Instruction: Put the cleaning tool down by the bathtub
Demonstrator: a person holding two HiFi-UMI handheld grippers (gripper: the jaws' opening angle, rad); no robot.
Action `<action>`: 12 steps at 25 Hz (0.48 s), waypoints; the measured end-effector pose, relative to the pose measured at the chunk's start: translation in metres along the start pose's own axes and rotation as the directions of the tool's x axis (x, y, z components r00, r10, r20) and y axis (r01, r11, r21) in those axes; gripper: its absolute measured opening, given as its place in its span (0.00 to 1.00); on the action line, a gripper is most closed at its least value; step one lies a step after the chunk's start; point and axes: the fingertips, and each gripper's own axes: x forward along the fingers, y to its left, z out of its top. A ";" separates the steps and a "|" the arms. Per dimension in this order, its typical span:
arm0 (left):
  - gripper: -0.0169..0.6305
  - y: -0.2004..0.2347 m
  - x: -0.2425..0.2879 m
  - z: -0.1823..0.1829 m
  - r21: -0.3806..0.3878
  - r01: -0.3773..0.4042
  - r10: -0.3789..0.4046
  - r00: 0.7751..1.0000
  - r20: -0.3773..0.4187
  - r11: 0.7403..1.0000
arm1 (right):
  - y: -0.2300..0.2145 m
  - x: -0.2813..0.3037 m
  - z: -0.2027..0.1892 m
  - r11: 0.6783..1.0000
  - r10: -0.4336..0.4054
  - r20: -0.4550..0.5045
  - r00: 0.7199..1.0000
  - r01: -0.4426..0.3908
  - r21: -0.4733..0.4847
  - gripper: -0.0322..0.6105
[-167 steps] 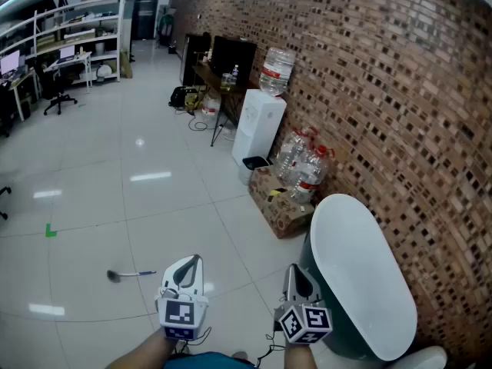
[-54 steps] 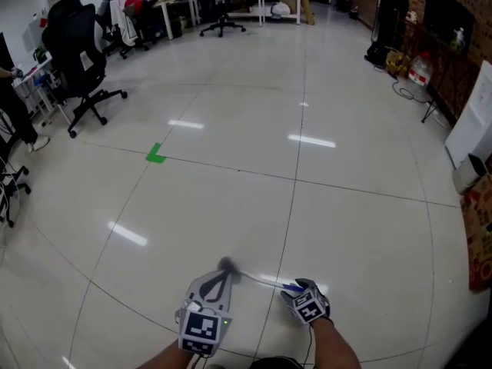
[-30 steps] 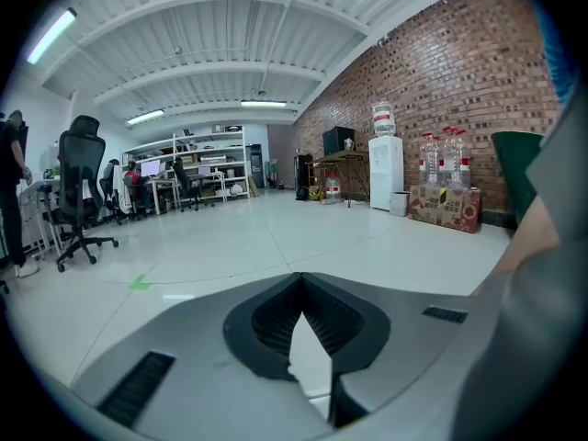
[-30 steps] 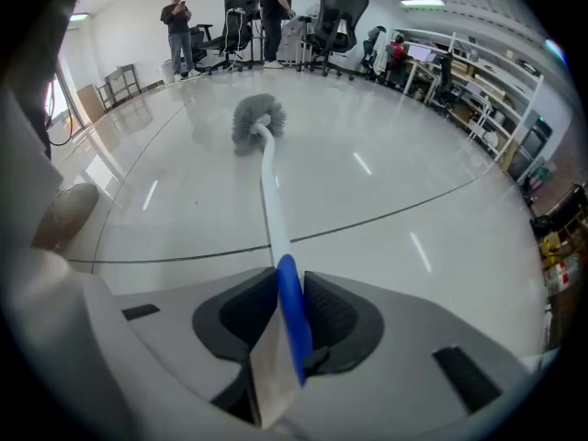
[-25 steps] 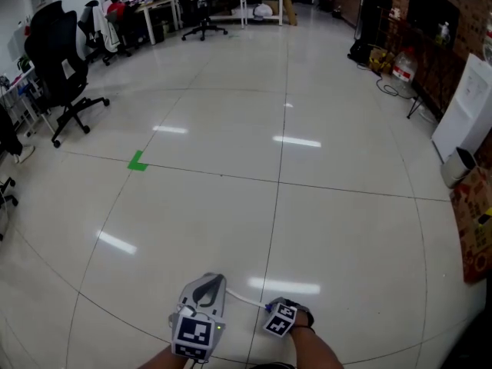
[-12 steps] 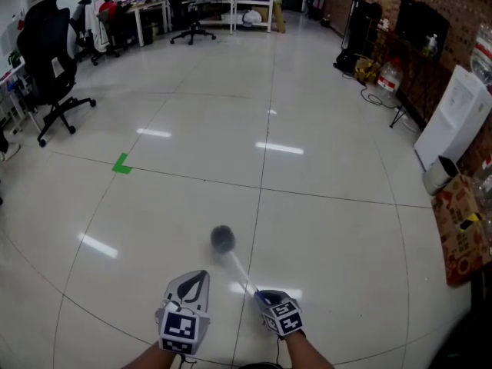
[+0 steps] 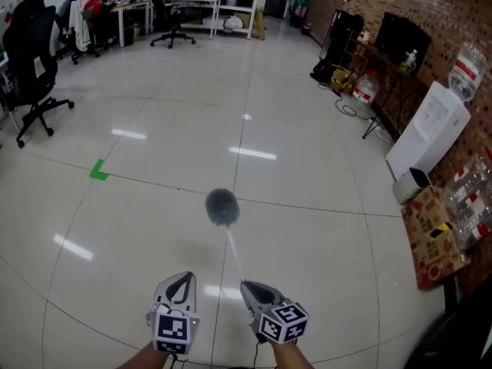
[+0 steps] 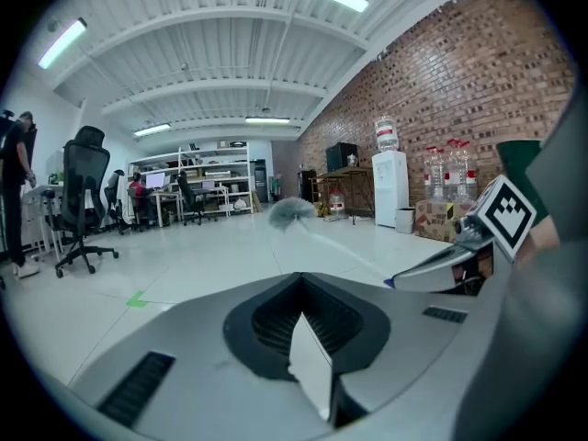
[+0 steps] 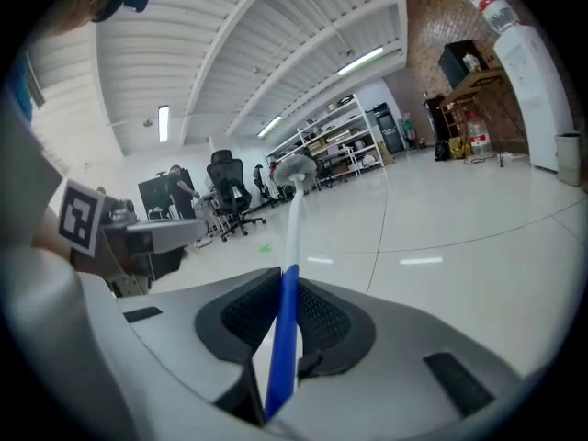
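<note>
Grey plastic jaws of the left gripper are seen pressed together at the tip, with nothing held between them. It is carried low, just beside the right one.

A little right of it, the cleaning tool is held clear of the tiled floor. It is a brush with a fluffy grey head, a thin white shaft and a blue grip.

The right gripper is clamped on that blue grip. The shaft runs forward out of the jaws, and the head is carried well ahead of them.

The tool is judged to be light, with a slender shaft that is fairly stiff and a soft head that can be set down without harm. Being long and gripped only at its end, it is likely to pivot in the pads if swung. The blue grip is judged the surest place for a hold.

Farther right, a water dispenser and a cardboard box are seen along the brick wall. The bathtub cannot be made out with certainty; only a dark shape is cut off at the lower right corner.
</note>
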 end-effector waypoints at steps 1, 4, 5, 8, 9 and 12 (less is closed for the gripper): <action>0.04 0.000 -0.005 0.010 0.000 -0.002 0.002 1.000 -0.008 1.000 | 0.005 -0.011 0.017 1.000 0.000 0.010 1.000 0.000 0.019 0.16; 0.04 0.000 -0.025 0.054 0.006 0.002 -0.002 0.999 -0.035 1.000 | 0.027 -0.047 0.076 0.998 -0.005 0.028 1.000 0.003 0.066 0.16; 0.04 -0.001 -0.032 0.076 0.005 0.006 -0.006 0.999 -0.033 1.000 | 0.036 -0.059 0.097 0.997 -0.008 0.035 0.999 0.006 0.074 0.16; 0.04 -0.005 -0.051 0.149 0.019 0.029 -0.029 1.000 -0.005 0.999 | 0.066 -0.092 0.165 0.997 -0.015 0.065 0.998 0.010 0.074 0.16; 0.04 -0.005 -0.057 0.172 0.022 0.035 -0.035 0.999 0.003 0.999 | 0.077 -0.101 0.187 0.998 -0.018 0.075 0.997 0.013 0.069 0.16; 0.04 -0.006 -0.076 0.240 0.023 0.042 -0.043 0.999 0.030 0.999 | 0.103 -0.128 0.248 0.998 -0.027 0.105 0.994 0.021 0.055 0.16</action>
